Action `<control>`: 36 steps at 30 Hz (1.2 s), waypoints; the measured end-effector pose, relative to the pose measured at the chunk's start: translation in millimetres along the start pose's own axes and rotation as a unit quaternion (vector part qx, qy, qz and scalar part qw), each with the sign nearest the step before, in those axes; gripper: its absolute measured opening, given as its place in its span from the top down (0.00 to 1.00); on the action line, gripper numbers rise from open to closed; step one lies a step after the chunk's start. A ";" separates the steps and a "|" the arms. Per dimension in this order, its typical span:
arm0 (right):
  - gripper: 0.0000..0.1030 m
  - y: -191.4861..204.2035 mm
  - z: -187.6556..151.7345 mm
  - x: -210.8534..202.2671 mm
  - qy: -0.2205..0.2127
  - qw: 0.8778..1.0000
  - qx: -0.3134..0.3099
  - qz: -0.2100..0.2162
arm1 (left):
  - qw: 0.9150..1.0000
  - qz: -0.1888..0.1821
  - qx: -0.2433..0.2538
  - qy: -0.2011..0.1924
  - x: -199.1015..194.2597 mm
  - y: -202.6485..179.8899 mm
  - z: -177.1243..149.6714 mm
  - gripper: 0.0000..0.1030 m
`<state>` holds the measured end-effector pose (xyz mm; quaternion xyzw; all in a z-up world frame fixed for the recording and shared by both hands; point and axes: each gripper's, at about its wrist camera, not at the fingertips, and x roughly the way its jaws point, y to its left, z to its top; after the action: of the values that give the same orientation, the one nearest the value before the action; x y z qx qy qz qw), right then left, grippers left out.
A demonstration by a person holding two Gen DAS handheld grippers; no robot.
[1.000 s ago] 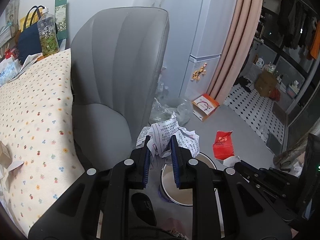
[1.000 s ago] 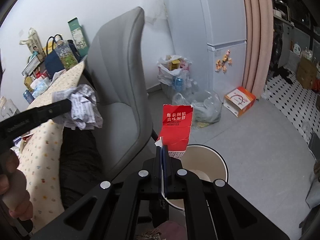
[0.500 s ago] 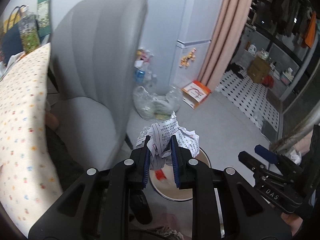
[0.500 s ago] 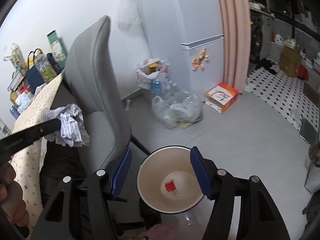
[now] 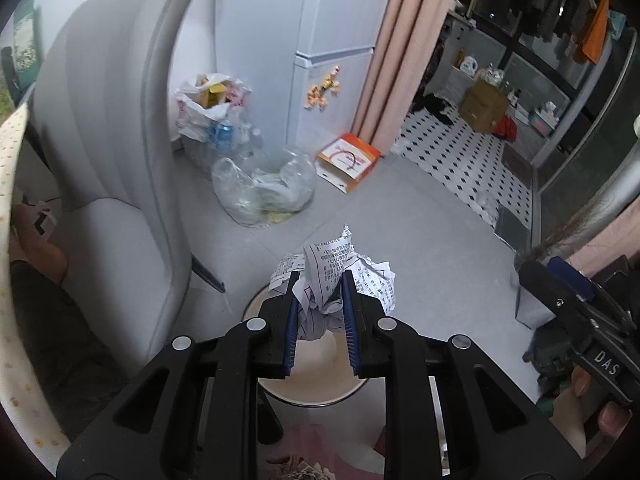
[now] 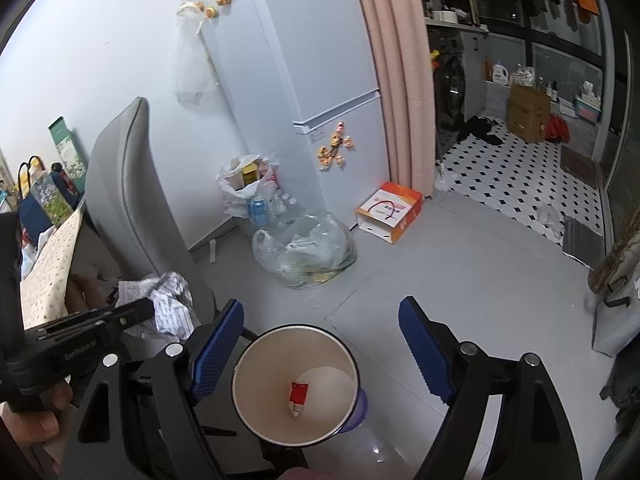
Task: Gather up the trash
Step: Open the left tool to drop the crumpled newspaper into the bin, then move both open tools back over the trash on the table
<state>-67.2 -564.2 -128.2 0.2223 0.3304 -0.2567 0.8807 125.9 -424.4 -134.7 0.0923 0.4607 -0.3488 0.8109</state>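
Fingers (image 5: 289, 312) with blue pads on our left gripper (image 5: 319, 300) are closed around a crumpled ball of white printed paper (image 5: 332, 276), which we hold directly above a round cream-coloured waste bin (image 5: 308, 384) on the grey floor (image 5: 420, 248). Our right gripper (image 6: 320, 344) has its blue-padded fingers (image 6: 218, 348) spread wide apart with nothing between them, and it looks straight down into the same bin (image 6: 256, 364). At the bottom of the bin lies a small torn red and white paper packet (image 6: 298, 396). In the right wrist view the crumpled paper (image 6: 168, 308) shows at the left, clamped in the left gripper. A grey upholstered chair (image 5: 108, 140) stands just beside the bin, to its left. Farther back, near a white fridge (image 6: 320, 80), sit a clear plastic bag (image 6: 308, 248) of rubbish, a white bag (image 6: 244, 188) stuffed with bottles, and an orange and white cardboard box (image 6: 390, 212). A pink curtain (image 6: 396, 80) hangs beside the fridge.
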 end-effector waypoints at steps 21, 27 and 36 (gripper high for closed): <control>0.07 40.4 -2.9 -13.6 -0.016 0.998 -0.036 0.039 | 0.992 0.048 -0.045 -0.104 -112.8 51.6 -10.4 0.06; 0.07 76.9 -4.4 -32.0 -0.025 0.996 -0.064 0.050 | 0.982 0.089 -0.077 -0.145 -155.6 78.5 -24.5 0.06; 0.07 138.1 -4.7 -70.4 -0.057 0.991 -0.099 0.064 | 0.963 0.100 -0.126 -0.216 -217.0 121.2 -53.2 0.06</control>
<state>-32.5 -433.9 -51.7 0.1394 0.2883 -0.1781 0.9304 96.3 -205.4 -9.0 -0.0431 0.3030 -0.2168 0.9270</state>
